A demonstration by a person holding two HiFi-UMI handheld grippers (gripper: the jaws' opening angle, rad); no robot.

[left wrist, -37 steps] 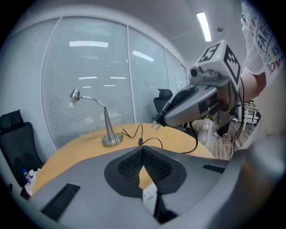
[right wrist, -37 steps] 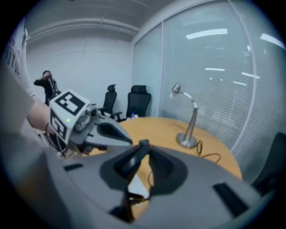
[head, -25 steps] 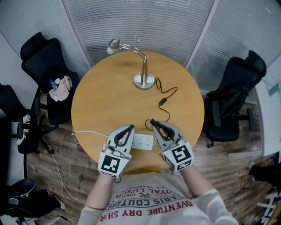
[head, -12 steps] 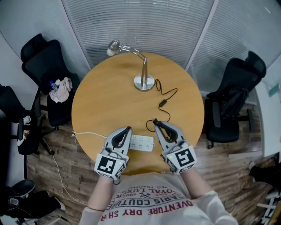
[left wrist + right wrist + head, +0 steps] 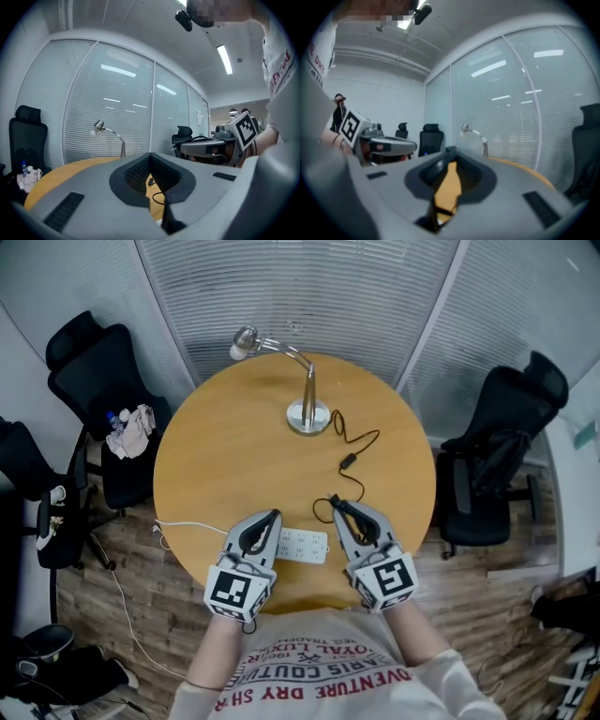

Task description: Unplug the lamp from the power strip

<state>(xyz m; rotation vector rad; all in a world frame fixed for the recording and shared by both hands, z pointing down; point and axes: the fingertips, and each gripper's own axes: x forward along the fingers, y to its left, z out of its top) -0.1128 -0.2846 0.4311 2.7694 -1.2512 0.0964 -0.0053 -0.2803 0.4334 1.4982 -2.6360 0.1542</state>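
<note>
A silver desk lamp (image 5: 308,414) stands at the far side of the round wooden table (image 5: 225,446). Its black cable, with an inline switch (image 5: 348,458), runs toward me to the plug (image 5: 328,502). My right gripper (image 5: 334,504) is shut on that plug and holds it in the air, right of the white power strip (image 5: 305,544). In the left gripper view the plug's prongs (image 5: 173,146) stick out bare from the right gripper. My left gripper (image 5: 273,517) hovers at the strip's left end, shut and holding nothing.
The strip's white cord (image 5: 187,524) runs off the table's left edge to the wood floor. Black office chairs stand at the left (image 5: 98,390), with clothes on it, and at the right (image 5: 497,456). Glass walls with blinds close off the far side.
Both grippers have drawn back a little toward me; the left one has slid slightly left, away from the strip. The right one still holds the plug.
</note>
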